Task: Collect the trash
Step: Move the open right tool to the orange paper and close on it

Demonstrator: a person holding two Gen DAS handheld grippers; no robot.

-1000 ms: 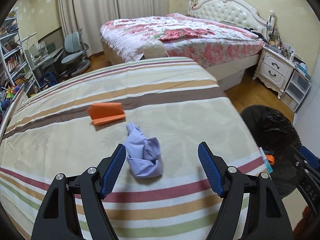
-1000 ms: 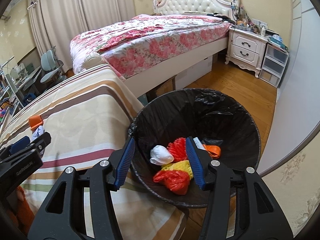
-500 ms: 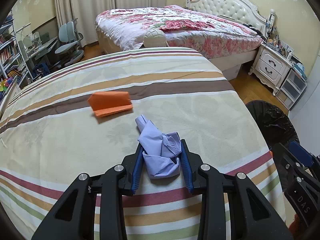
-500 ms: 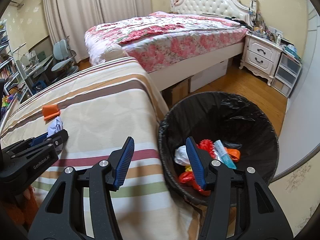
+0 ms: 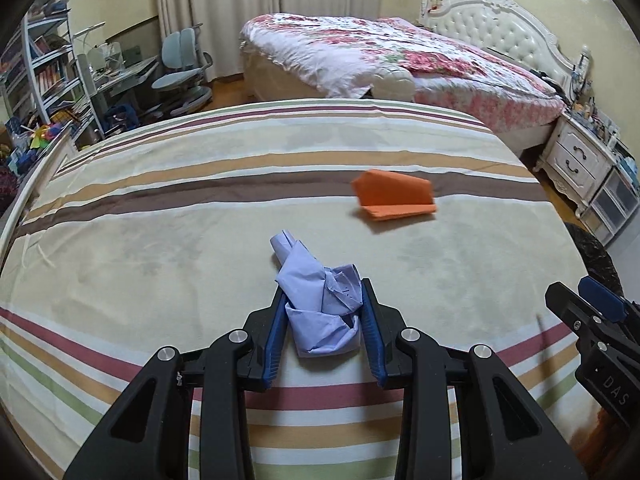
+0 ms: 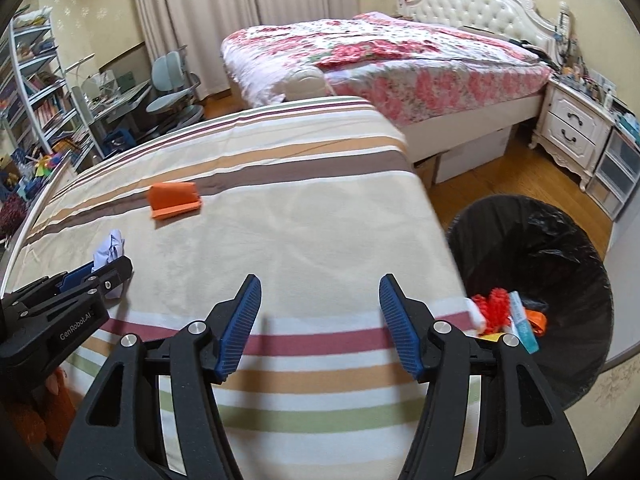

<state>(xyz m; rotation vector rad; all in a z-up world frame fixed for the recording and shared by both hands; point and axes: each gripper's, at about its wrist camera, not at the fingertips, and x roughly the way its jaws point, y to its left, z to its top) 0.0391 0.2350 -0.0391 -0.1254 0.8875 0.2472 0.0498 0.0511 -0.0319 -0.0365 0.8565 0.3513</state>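
Left gripper [image 5: 323,316] takes hold of crumpled paper [image 5: 320,308] on the striped bed [image 5: 160,240].

A second ago its jaws stood wide; now they clamp the blue wad. Right gripper [image 6: 320,320] hangs open, empty. Beyond lie orange paper [image 5: 394,196] and the bin [image 6: 560,260], likely next.

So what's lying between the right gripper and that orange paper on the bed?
Only bare striped bedspread separates the open right gripper from the orange paper, seen in the right wrist view.

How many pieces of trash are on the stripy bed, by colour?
Purple: 1, the crumpled paper pinched in the left tongs.
Orange: 1, the folded paper lying loose farther back.
Total: 2
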